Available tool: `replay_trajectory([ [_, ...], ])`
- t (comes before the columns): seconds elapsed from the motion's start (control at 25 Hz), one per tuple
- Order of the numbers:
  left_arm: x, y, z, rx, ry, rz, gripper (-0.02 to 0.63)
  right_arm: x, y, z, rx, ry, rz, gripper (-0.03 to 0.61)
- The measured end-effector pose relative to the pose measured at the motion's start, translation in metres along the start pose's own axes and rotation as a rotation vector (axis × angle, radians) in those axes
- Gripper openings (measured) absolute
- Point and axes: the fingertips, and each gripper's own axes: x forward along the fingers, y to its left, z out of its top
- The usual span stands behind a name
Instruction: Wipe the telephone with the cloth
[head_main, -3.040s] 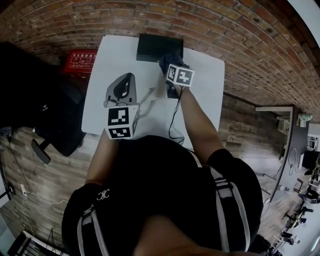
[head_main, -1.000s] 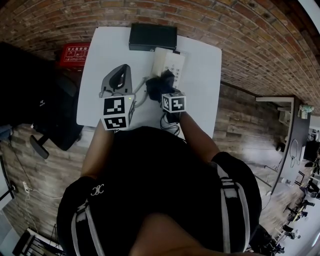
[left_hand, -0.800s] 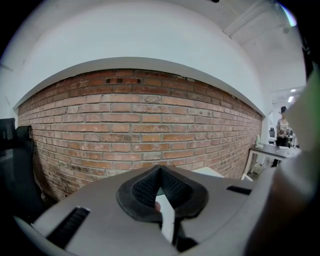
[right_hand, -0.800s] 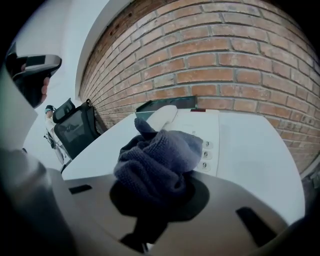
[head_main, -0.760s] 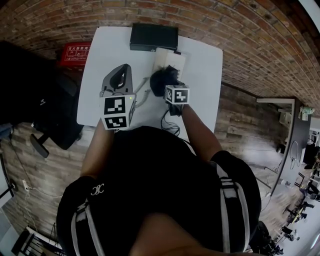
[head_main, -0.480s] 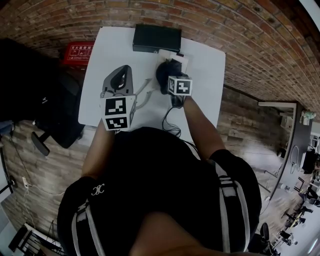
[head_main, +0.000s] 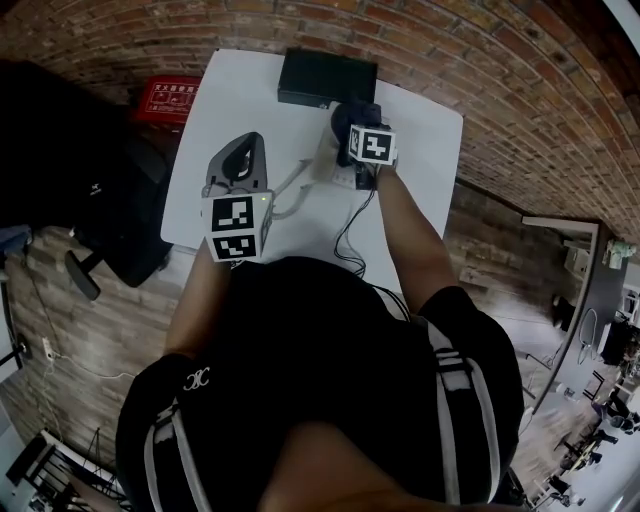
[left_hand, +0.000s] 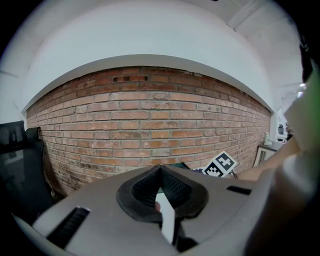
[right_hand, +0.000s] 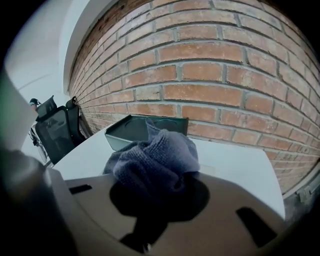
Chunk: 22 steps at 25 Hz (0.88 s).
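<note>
The white telephone (head_main: 336, 171) lies on the white table (head_main: 250, 95), mostly covered by my right gripper (head_main: 353, 128) and its blue-grey cloth (head_main: 349, 116). That gripper is shut on the bunched cloth (right_hand: 156, 159), which presses down at the phone's far end. In the right gripper view the right gripper (right_hand: 153, 201) has the cloth bulging out ahead of its jaws. My left gripper (head_main: 240, 168) stands to the left of the phone, tilted up toward the wall. The left gripper (left_hand: 163, 201) is shut on a white piece (left_hand: 166, 222), seemingly the handset. A pale coiled cord (head_main: 290, 193) runs from it to the phone.
A black box (head_main: 327, 78) (right_hand: 142, 129) sits at the table's far edge, just beyond the cloth. A black cable (head_main: 349, 232) trails off the near edge. A red crate (head_main: 170, 99) and a black chair (head_main: 105, 225) stand on the floor at left.
My right gripper has slid the cloth along the telephone, from its near end to its far end by the black box. The left gripper has stayed in place.
</note>
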Motion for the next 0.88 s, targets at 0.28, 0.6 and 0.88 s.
replay_trajectory([
  [0.28,0.003,0.002,-0.001,-0.002,0.006,0.003,-0.003,-0.001,-0.005,-0.003,-0.039,-0.004,-0.004,0.040],
  [0.6,0.007,-0.009,0.001,0.012,0.003,-0.029,-0.005,-0.015,-0.047,-0.012,0.002,0.001,-0.077,0.041],
  [0.88,0.009,-0.016,0.004,0.021,-0.006,-0.055,-0.005,-0.027,-0.071,-0.025,0.060,0.013,-0.129,0.043],
])
